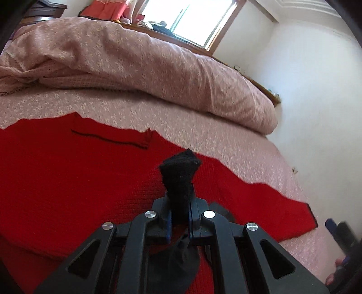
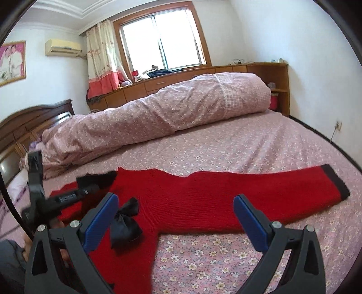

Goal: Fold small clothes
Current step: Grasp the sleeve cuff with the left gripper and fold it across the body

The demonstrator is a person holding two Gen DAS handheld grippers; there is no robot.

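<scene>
The left wrist camera sits low and close over the red sweater [image 1: 79,181], tilted, facing across the bed [image 1: 226,140] toward the window [image 1: 190,20]. The right wrist camera views from farther back, facing the same window [image 2: 161,43]. Both views share sweater [image 2: 203,199], rolled quilt [image 2: 158,113] and bed [image 2: 248,144].

Right gripper [image 2: 178,217] gapes over red sweater [image 2: 192,201] (black-cuffed) — flowered bedspread [image 2: 248,147] beneath.
</scene>
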